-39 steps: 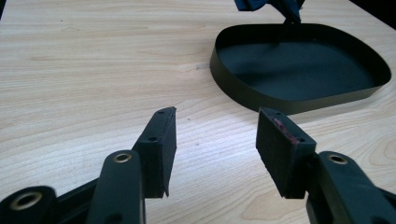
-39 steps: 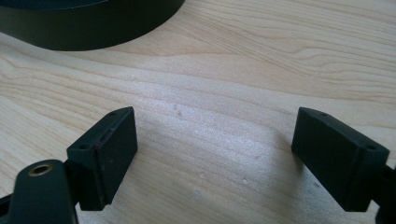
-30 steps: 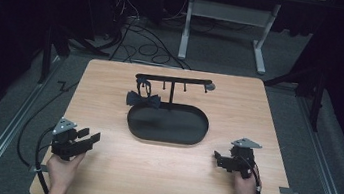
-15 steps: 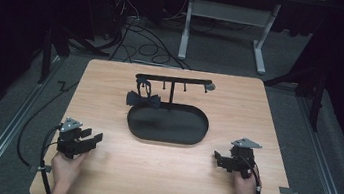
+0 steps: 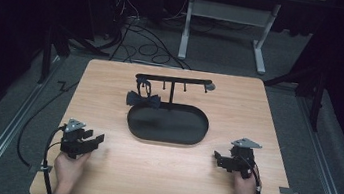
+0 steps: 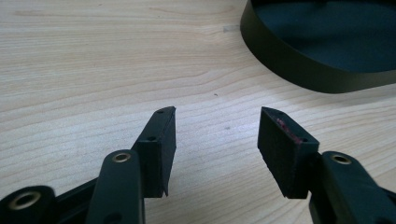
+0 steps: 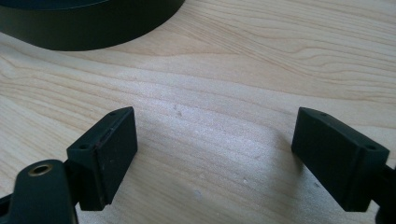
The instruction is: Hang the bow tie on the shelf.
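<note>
Both claws are open and hold nothing – the left gripper (image 5: 84, 142) and right gripper (image 5: 228, 161) rest near the black tray (image 5: 190, 134), and the bow tie (image 5: 143, 101) (probably soft and light) hangs at the stand (image 5: 174, 81) – pinch its middle knot.

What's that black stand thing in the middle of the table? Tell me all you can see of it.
The black stand sits mid-table: a shallow oval tray with a low wall, a thin upright post at its back and a crossbar with small hooks. It looks like matte metal. A dark bow tie hangs at the bar's left end. Neither gripper touches it.
</note>
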